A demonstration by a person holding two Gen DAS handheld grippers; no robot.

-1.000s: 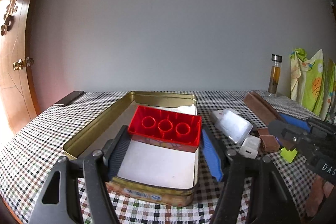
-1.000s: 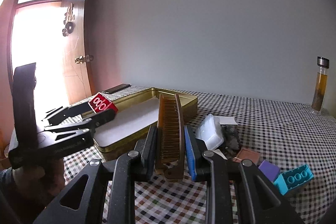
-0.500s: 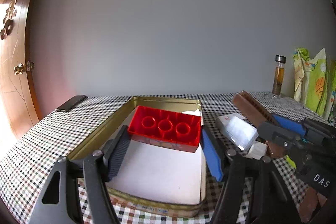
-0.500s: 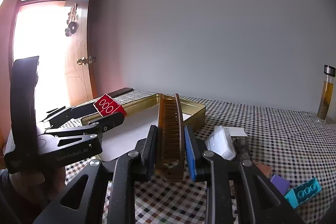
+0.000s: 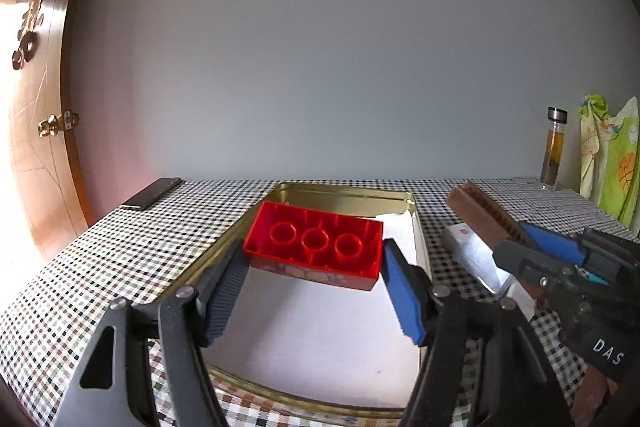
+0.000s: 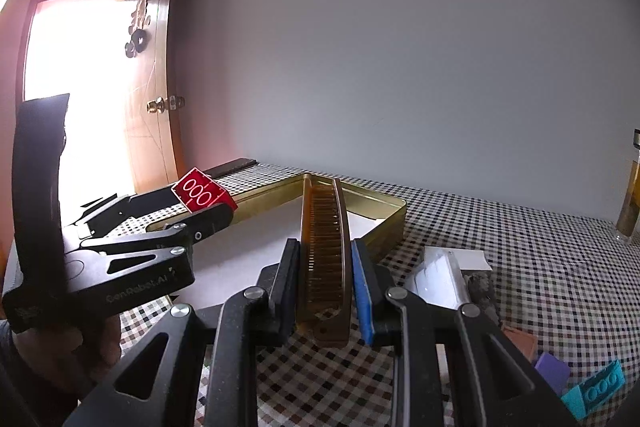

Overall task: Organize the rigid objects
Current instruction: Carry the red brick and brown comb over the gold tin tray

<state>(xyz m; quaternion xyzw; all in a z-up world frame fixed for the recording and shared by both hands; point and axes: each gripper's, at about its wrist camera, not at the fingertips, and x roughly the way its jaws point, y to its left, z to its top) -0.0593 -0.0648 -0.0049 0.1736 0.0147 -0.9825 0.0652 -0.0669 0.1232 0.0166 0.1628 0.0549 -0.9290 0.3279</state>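
Together, we carry two objects toward one open gold tin on the checked tablecloth, its floor lined with white paper. Our left gripper clamps a single red building brick by its short ends, hollow underside facing the camera, the long axis running crosswise between the pads; the brick hangs above the near half of the tin, so the tin floor lies directly below and ahead of those fingers. Our right gripper is squeezed fully onto one brown comb, its long axis pointing straight forward along the fingers toward the tin's near corner, the tip over the rim (the handle end juts back between the jaws).

We judge the left hand the nearer to a drop, since its brick is already inside the tin's outline, while the comb has only begun to cross the edge.

Still outside the tin, to its right, we count one clear plastic case, one brown block, one purple block and one teal brick. One dark phone-like slab lies at the table's far left, and one amber bottle stands at the far right.
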